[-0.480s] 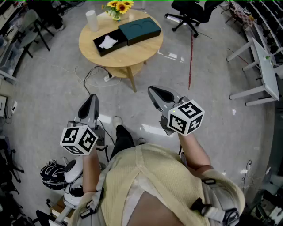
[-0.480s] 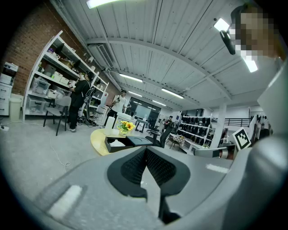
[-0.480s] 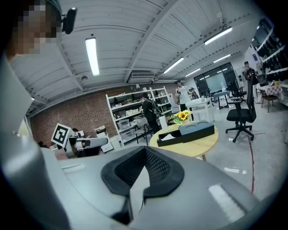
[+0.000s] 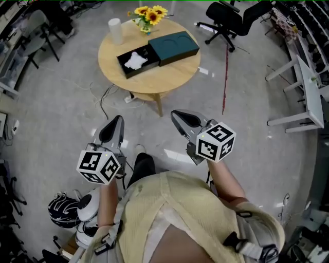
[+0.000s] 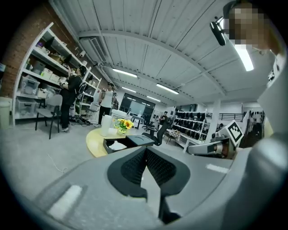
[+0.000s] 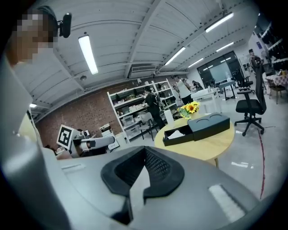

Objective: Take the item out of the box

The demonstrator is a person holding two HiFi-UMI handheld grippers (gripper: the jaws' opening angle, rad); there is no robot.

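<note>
Nearest the viewer, the left gripper (image 4: 114, 126) and the right gripper (image 4: 181, 119) are held side by side above the floor, each with its jaws pressed together and nothing between them. Well ahead of both, a round wooden table (image 4: 154, 83) is seen. On it an open black box (image 4: 141, 71) is set, with a white item (image 4: 135, 60) lying inside, a dark lid (image 4: 175, 46) against the box's right side, and sunflowers (image 4: 149, 14) behind.

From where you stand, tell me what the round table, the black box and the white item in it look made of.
Round table: likely wood or wood veneer, going by its pale tan, evenly matte top.
Black box: probably rigid card, with a matte finish and thin, straight, sharp-cornered walls.
White item: seems to be soft cloth or paper, crumpled and uneven in outline. It is too small to tell which.
</note>
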